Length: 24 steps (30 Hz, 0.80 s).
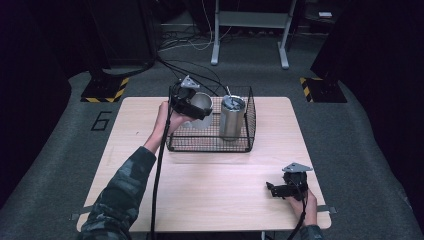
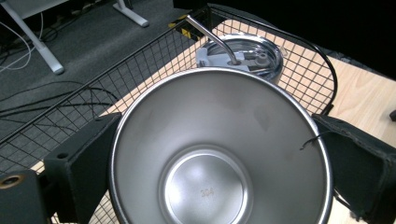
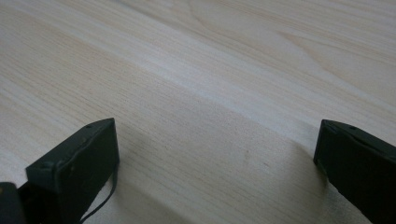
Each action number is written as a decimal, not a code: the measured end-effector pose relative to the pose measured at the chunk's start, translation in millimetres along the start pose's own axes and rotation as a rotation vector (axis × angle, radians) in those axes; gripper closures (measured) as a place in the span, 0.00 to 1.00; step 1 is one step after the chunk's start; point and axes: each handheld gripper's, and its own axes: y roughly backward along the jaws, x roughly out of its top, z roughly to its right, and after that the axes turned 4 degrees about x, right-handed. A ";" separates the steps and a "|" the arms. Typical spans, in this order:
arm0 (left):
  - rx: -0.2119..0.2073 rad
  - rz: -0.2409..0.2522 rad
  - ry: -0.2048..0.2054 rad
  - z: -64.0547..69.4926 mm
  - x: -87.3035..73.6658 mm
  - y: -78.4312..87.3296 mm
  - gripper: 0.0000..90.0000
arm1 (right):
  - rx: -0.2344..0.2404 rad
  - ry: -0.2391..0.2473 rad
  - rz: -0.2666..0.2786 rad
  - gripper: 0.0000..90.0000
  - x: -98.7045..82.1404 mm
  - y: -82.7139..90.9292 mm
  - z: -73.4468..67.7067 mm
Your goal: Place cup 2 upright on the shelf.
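**Left jaws grip steel cup at basket; right gripper idle**

Near edge, right side: right gripper [image 1: 289,187] low over the surface [image 1: 215,185], held in the person's hand, jaws spread wide with nothing between them. Right gripper view: bare wood grain between the two black jaws.

Left forearm in a camo sleeve [image 1: 122,192] runs up from the bottom edge toward the middle of the surface, cable trailing alongside.

Mid-surface: left gripper [image 1: 192,104] at the left end of the wire basket [image 1: 210,145], jaws pinching a steel cup [image 1: 201,107]. Cup is tilted, its open mouth facing the gripper camera; in the left gripper view the cup [image 2: 219,149] sits between both jaws, one on each side of the rim, inside shiny, stamped mark on the bottom. Cup is over the basket's left part; can't tell if it touches the basket floor.

Behind it, in the basket's right half: tumbler [image 1: 232,117] upright, lid on, metal straw [image 2: 210,37] sticking out. Tumbler and cup are just beside each other.

Far: grey floor, cables, desk legs.
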 end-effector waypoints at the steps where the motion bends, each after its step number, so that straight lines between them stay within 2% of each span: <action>1: 0.006 0.003 0.006 -1.1 0.4 -2.0 0.07 | 0.000 0.000 0.000 0.00 0.0 0.0 0.0; 13: 0.017 -0.041 0.031 -12.4 -3.9 -26.4 0.07 | -0.002 -0.006 0.003 0.00 0.1 -0.2 -0.4; 24: 0.023 -0.127 0.059 -23.4 -16.7 -56.8 0.07 | 0.000 0.000 0.000 0.00 0.0 0.0 0.0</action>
